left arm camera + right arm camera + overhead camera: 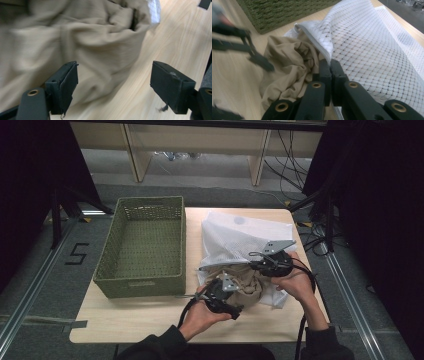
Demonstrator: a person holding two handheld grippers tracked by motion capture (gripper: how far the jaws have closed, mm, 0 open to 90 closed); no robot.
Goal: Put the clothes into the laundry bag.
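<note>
A white mesh laundry bag [235,237] lies on the right half of the table, its mouth facing the person. A tan cloth [247,282] bulges out of that mouth. My right gripper [260,257] is shut on the bag's rim, and the right gripper view shows its jaws pinching the white mesh edge [325,53] just above the tan cloth [289,67]. My left gripper [227,295] stands open at the cloth's near side. In the left gripper view, the tan cloth [75,40] lies against one of the gripper's fingers [66,86], with bare wood between the jaws.
A green woven basket [142,282] sits on the left half of the wooden table [125,320], close to the bag, and its wall [282,10] shows in the right gripper view. Bare tabletop [170,42] lies in front of the cloth. Cables trail past the table's right side.
</note>
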